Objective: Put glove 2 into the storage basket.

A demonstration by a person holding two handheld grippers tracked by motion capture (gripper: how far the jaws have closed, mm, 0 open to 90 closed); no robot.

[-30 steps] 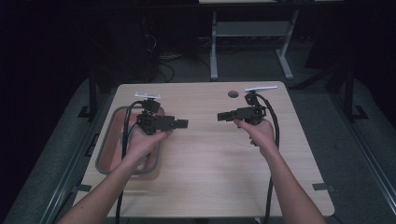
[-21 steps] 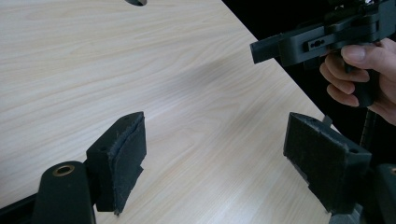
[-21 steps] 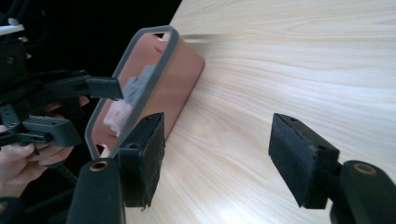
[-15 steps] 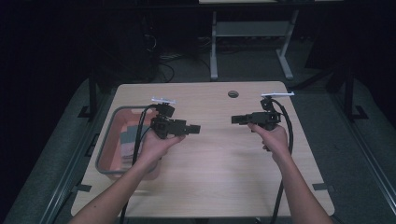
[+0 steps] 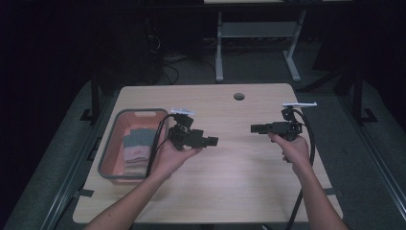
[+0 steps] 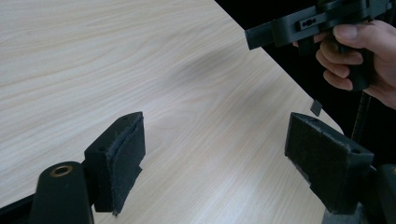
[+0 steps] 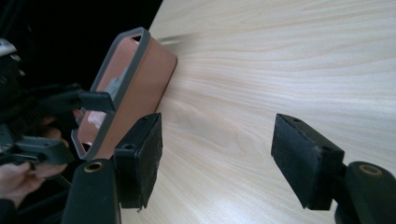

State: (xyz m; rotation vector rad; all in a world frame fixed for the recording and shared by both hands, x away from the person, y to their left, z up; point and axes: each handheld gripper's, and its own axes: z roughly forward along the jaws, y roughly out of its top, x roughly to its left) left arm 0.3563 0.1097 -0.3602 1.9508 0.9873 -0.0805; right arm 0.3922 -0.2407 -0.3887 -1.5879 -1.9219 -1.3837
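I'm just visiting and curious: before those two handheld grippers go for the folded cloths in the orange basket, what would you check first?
1. Left gripper jaws open, nothing between: ok.
2. Right gripper jaws open, nothing between: ok.
3. Grippers apart, not touching: ok.
4. Basket flat on the table: ok.
5. Cloths lying inside the basket: ok.
6. How many cloths are stacked: cannot tell.

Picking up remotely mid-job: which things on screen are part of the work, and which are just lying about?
Part of the job:
left gripper, jaws open, empty
right gripper, jaws open, empty
pink bin
folded cloths inside the bin

Just lying about:
cable hole in the table
metal desk frame behind
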